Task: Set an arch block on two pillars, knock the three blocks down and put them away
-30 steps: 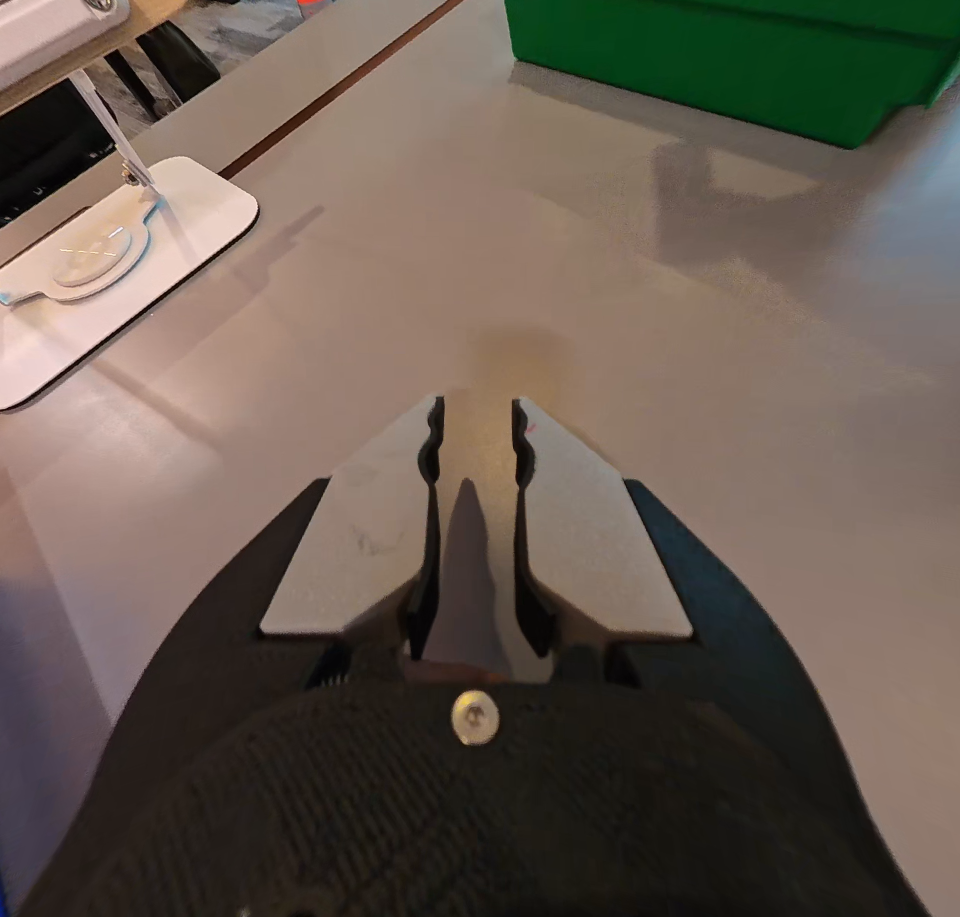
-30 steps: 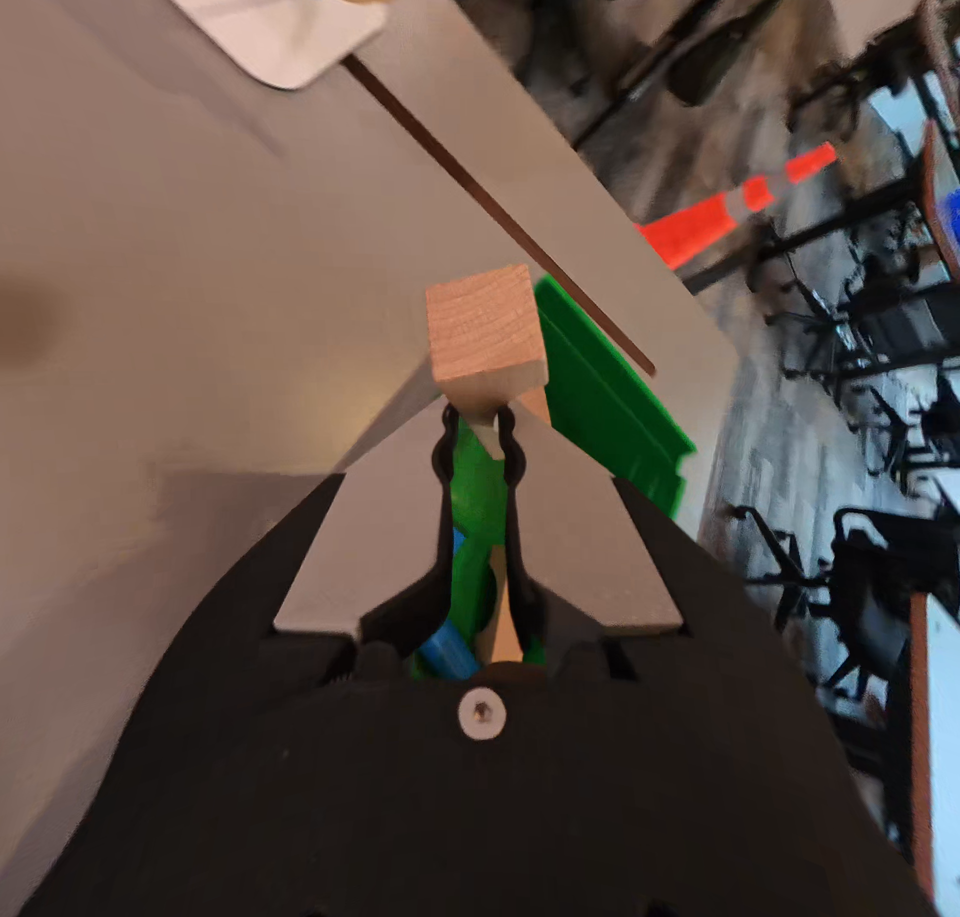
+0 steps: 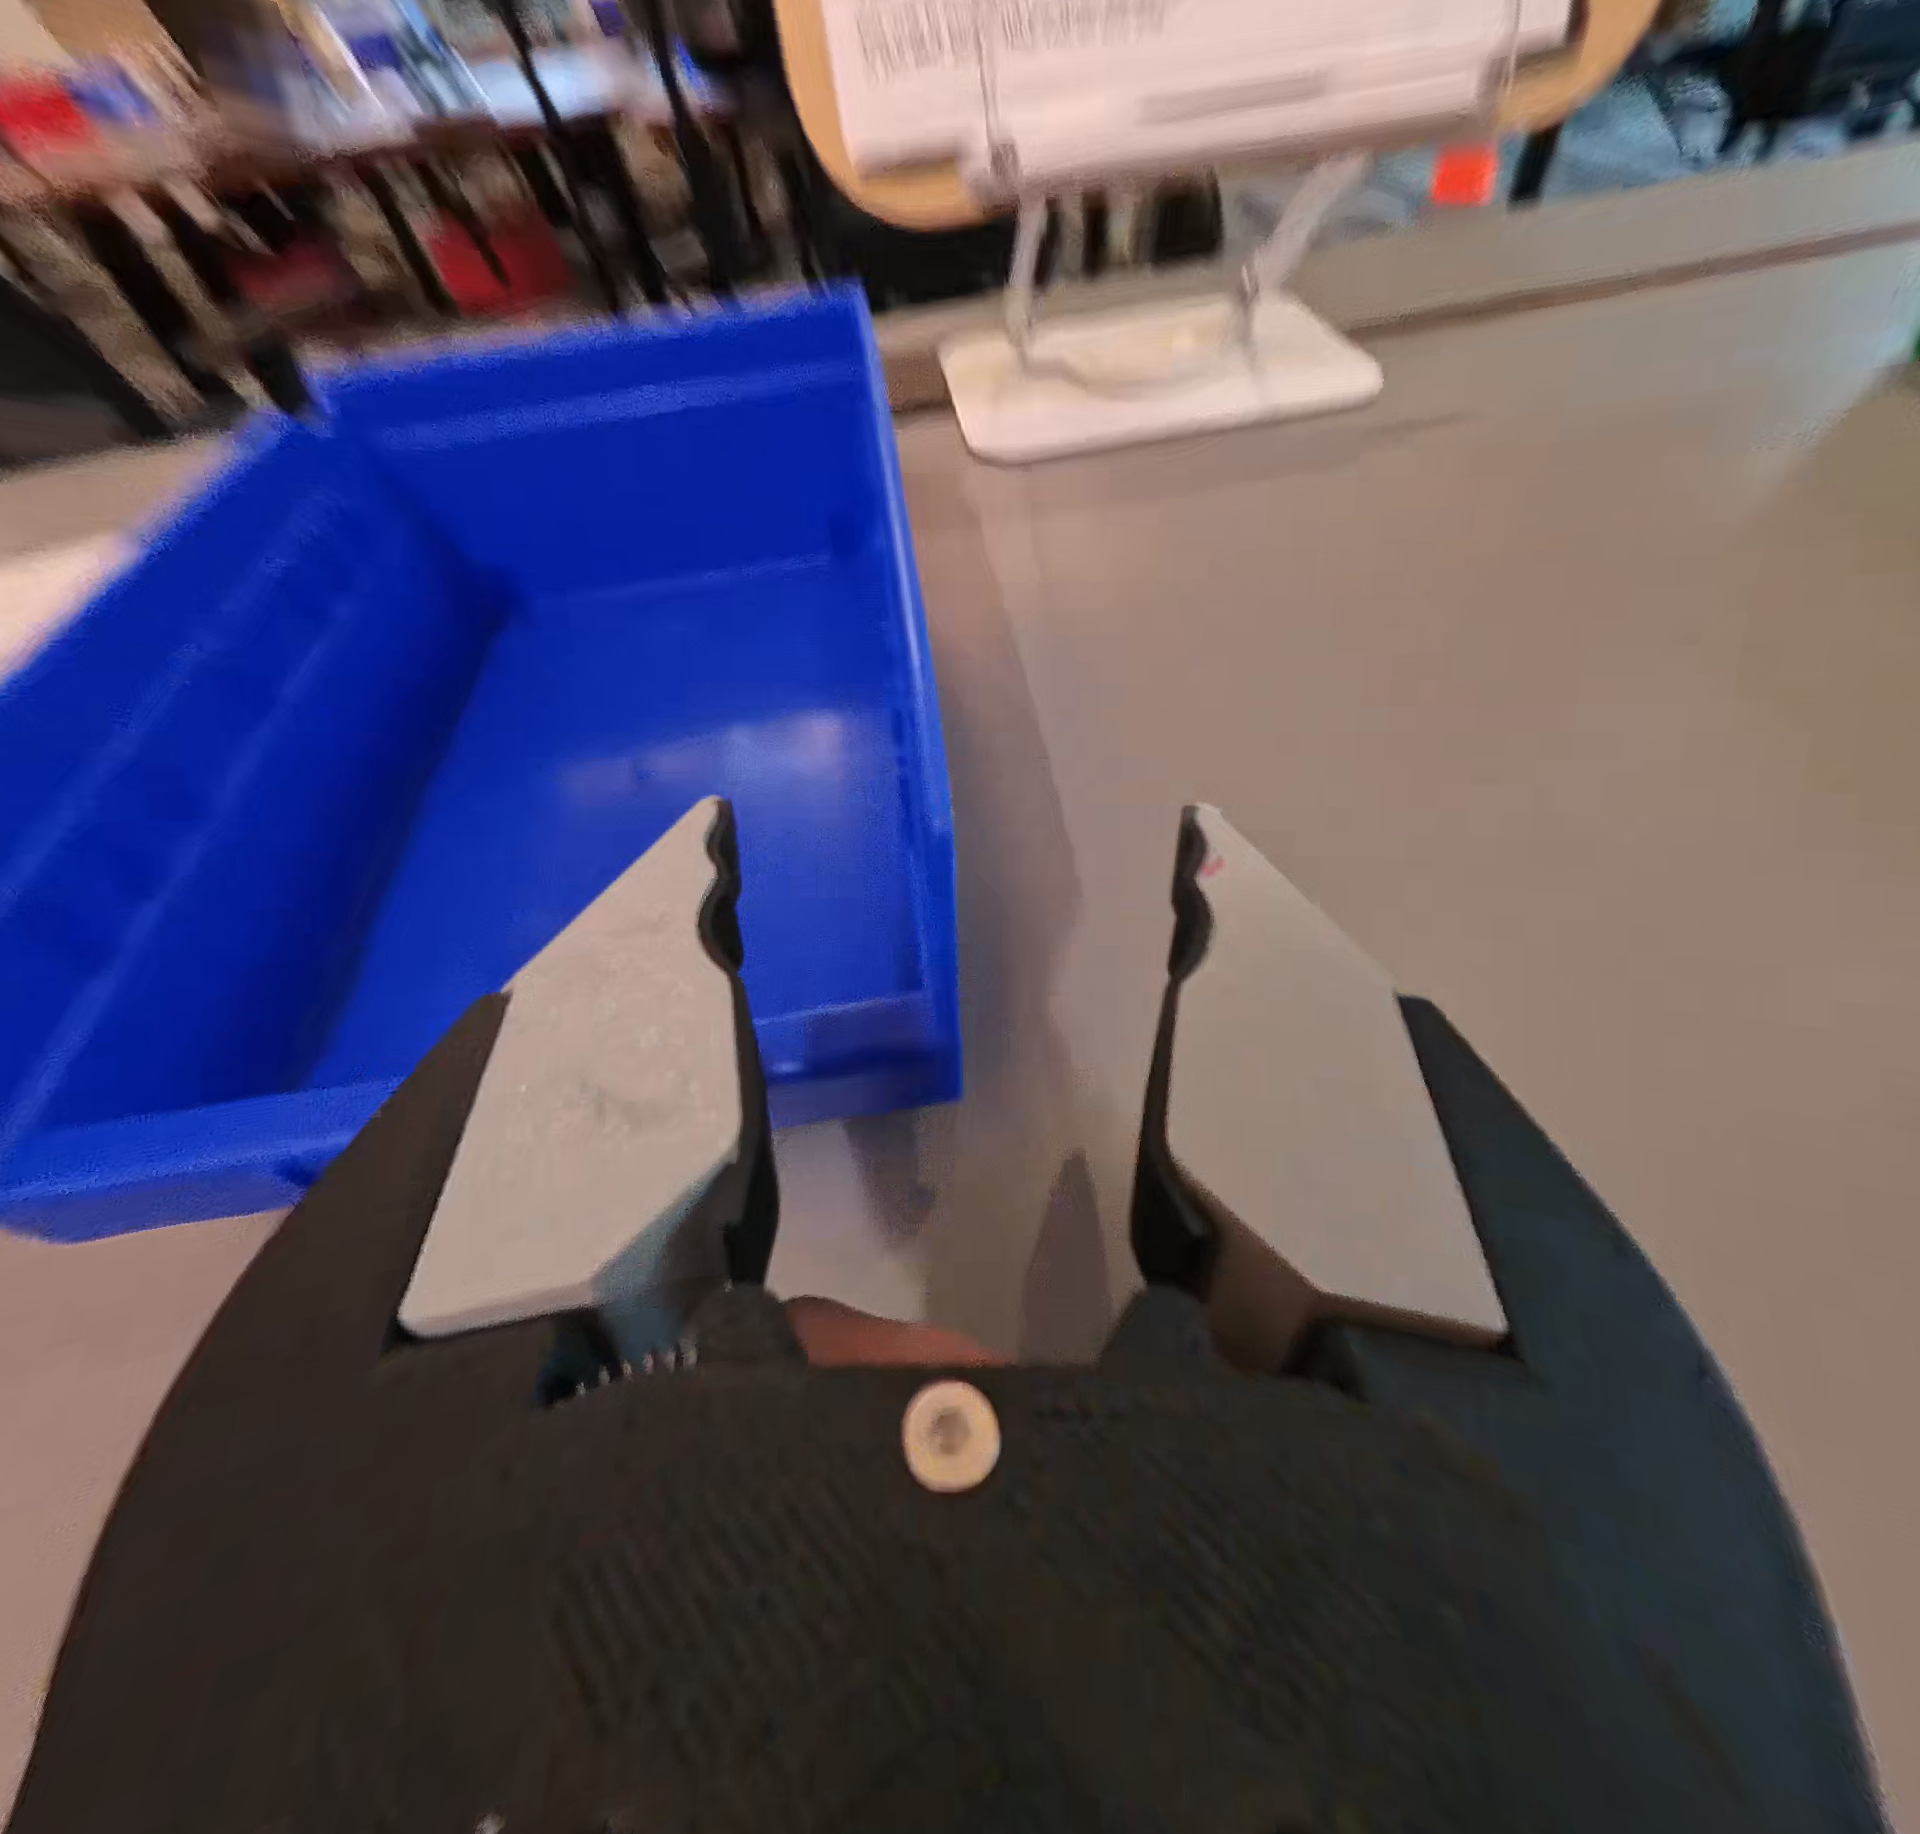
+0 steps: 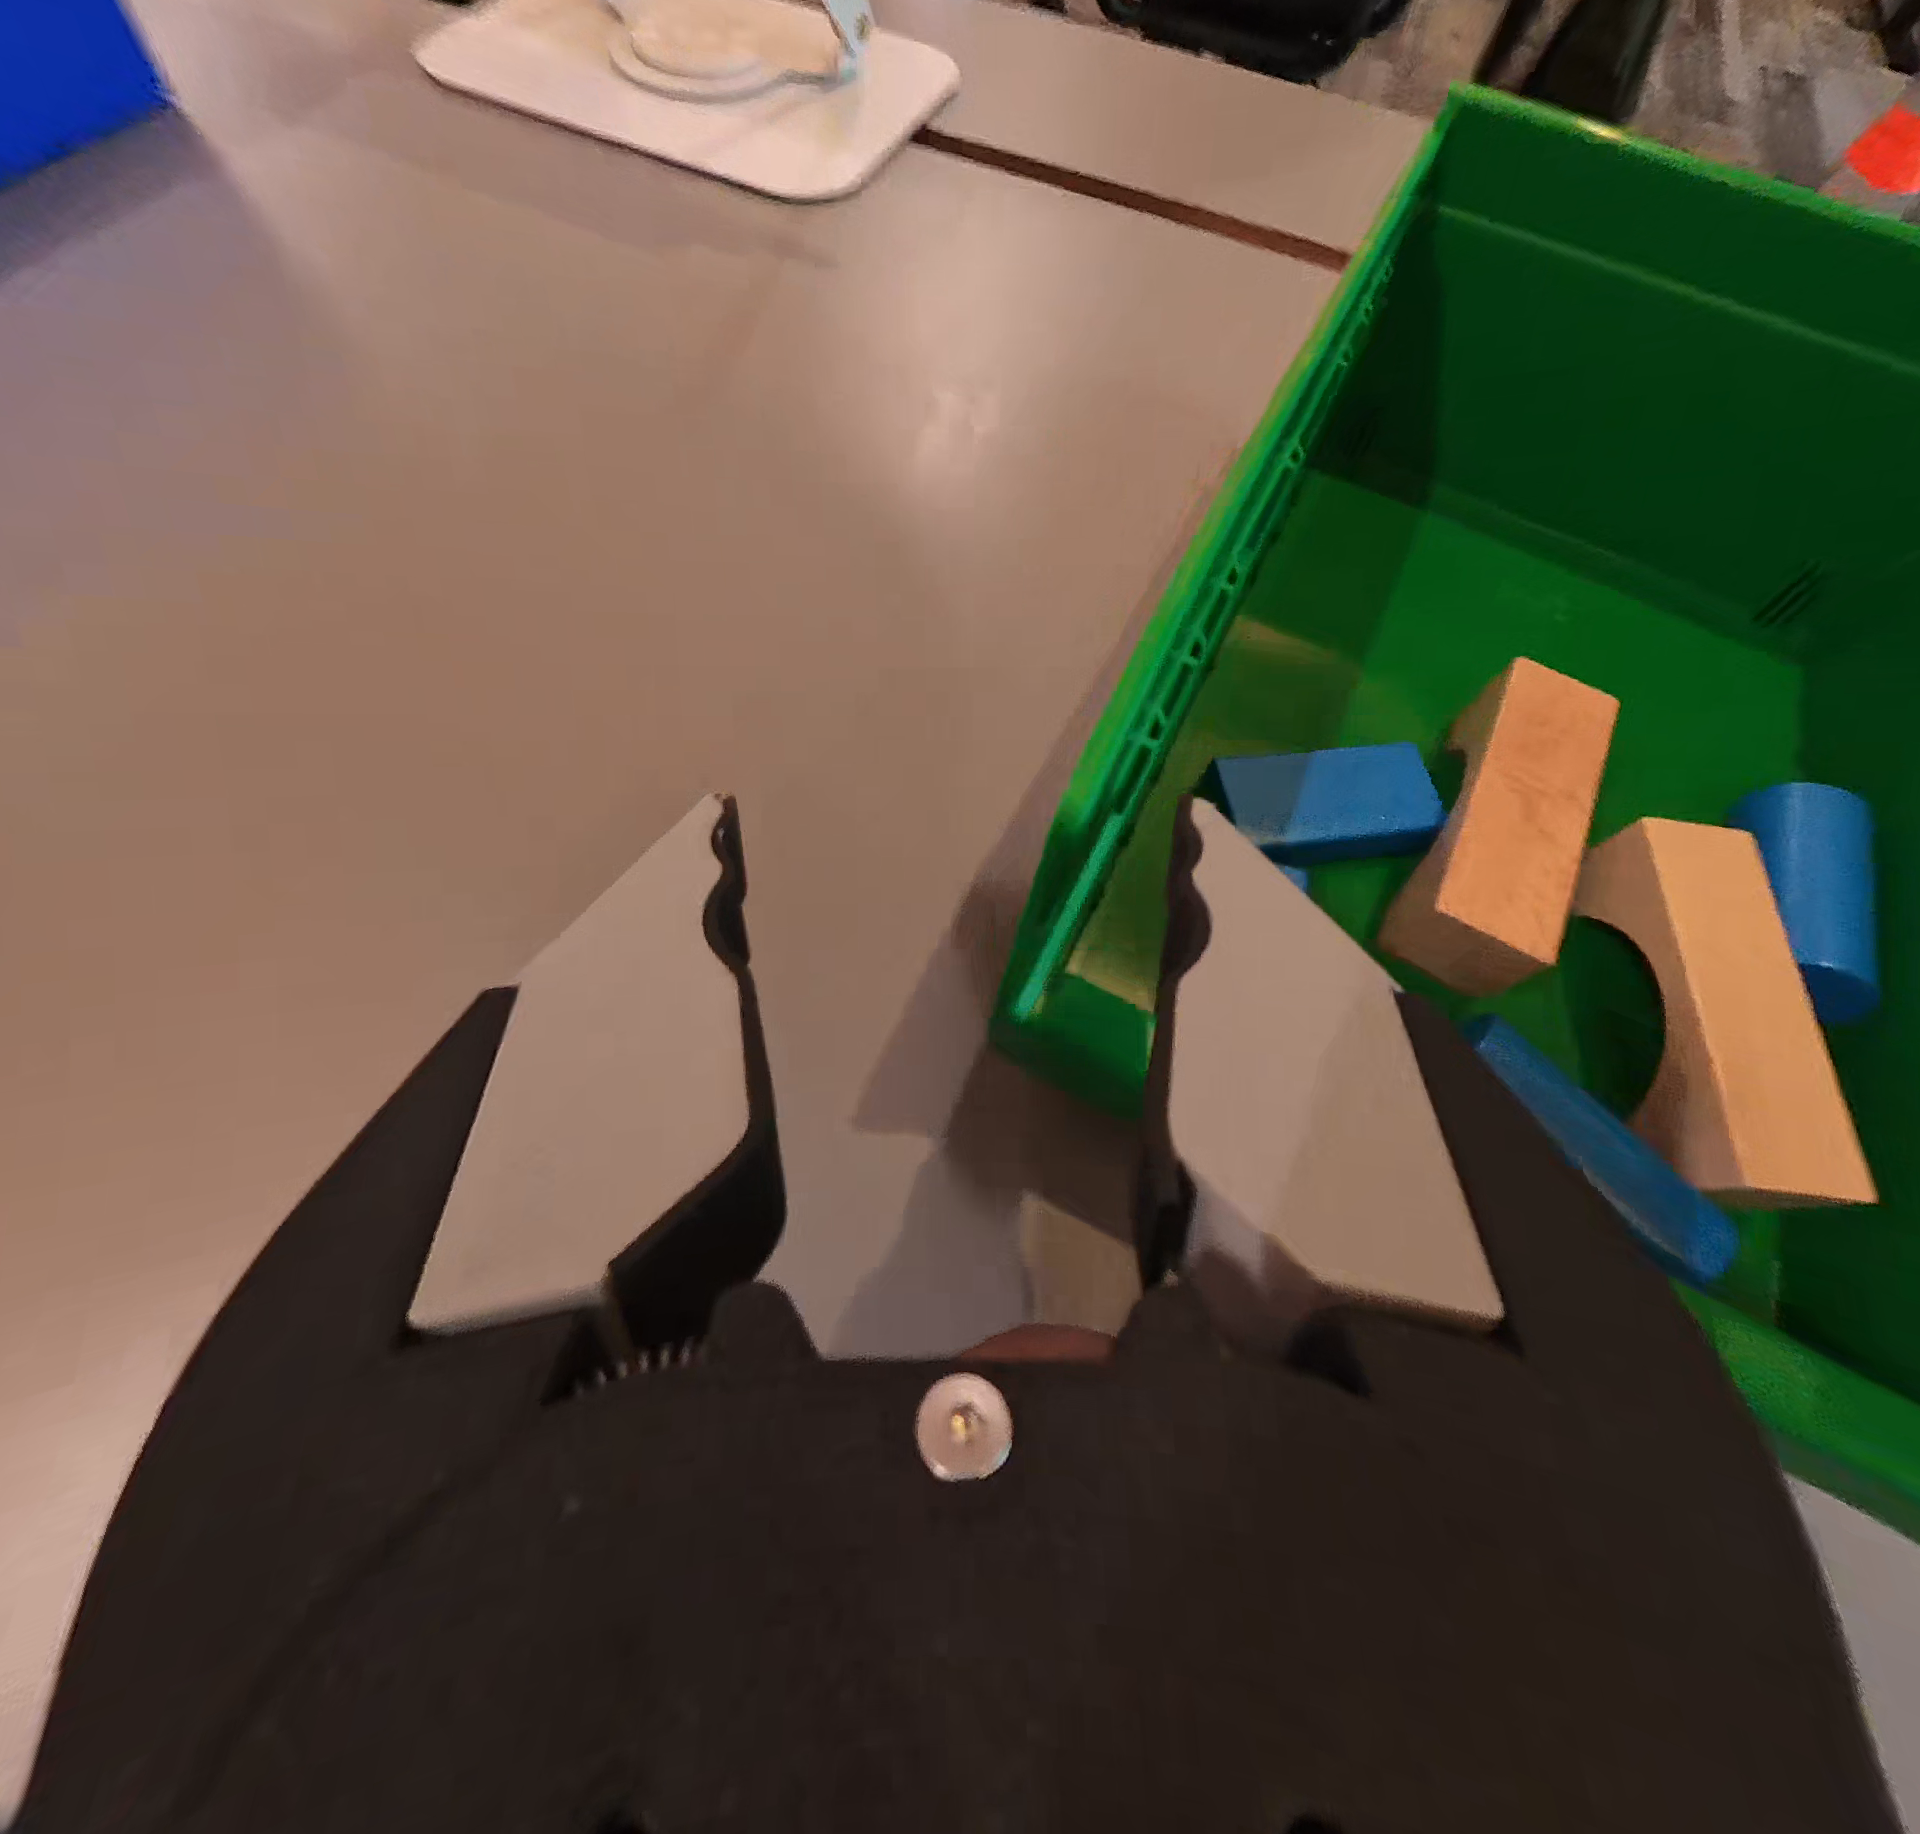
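In the right wrist view a green bin [image 4: 1351,413] at the right holds several blocks: a wooden arch block [image 4: 1735,1015], a wooden pillar block [image 4: 1507,828] leaning on it, and blue blocks [image 4: 1330,797] around them. My right gripper [image 4: 956,813] is open and empty, just left of the bin's near corner over the table. In the left wrist view my left gripper [image 3: 956,818] is open and empty, over the near right corner of an empty blue bin [image 3: 520,496].
A white stand base [image 4: 686,70] with a clear holder sits at the table's far side; it also shows in the left wrist view [image 3: 1164,382], holding a board. The grey table [image 3: 1455,745] stretches to the right of the blue bin. Chairs and an orange cone [image 4: 1886,148] lie beyond the table.
My right gripper has opened and let go of the wooden block, which now lies in the green bin. My left gripper has opened and swung from facing the green bin to the blue bin.
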Tool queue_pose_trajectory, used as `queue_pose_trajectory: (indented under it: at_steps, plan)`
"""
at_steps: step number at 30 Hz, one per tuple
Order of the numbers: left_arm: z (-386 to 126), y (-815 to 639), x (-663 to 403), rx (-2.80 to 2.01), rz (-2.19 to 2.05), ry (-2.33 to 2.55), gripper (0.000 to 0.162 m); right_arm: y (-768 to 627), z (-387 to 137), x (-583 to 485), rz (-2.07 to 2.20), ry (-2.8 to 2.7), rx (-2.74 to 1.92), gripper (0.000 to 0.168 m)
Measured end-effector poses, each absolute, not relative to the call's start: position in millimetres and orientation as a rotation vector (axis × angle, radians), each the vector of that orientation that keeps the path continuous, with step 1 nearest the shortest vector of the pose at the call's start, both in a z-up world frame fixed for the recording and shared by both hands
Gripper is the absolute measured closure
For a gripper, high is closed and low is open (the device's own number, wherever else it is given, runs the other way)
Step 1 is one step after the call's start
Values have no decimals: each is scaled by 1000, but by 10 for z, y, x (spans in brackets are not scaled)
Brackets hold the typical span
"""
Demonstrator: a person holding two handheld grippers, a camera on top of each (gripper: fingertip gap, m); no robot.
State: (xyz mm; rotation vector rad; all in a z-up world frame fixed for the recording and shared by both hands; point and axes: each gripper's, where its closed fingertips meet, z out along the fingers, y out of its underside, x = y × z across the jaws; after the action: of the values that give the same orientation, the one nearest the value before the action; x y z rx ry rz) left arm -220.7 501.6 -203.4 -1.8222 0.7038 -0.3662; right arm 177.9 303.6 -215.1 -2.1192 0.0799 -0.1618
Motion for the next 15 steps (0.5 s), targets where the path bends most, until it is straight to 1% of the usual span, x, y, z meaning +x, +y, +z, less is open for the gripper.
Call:
queue_pose_trajectory:
  at_steps: [1, 2, 3, 4, 5, 6, 10, 15]
  plan:
    - [-2171, 5052, -2180, -1891, -373, 740, 78, 3085, -2215, 1830, -213, 91, -2149, 88]
    - [-2283, 5117, -2190, -1930, -345, 762, 81, 3118, -2285, 1885, -253, 106, -2181, 92]
    - [-2320, 5199, -2226, -1916, -293, 770, 100, 3132, -2345, 1933, -284, 116, -2209, 120]
    - [-2307, 5257, -2266, -1891, -251, 766, 144, 3120, -2340, 2039, -366, 137, -2200, 143]
    - [-2295, 5290, -2317, -1880, -213, 764, 158, 3107, -2325, 2084, -408, 123, -2189, 156]
    - [-2258, 5297, -2369, -1861, -201, 766, 160, 3090, -2331, 2073, -394, 137, -2194, 156]
    - [-1914, 5248, -2630, -1765, -353, 657, 161, 3035, -2291, 1770, -373, 117, -2205, 160]
    - [-1199, 5166, -3005, -1636, -461, 526, 160, 3277, -2291, 821, -279, 19, -2196, 154]
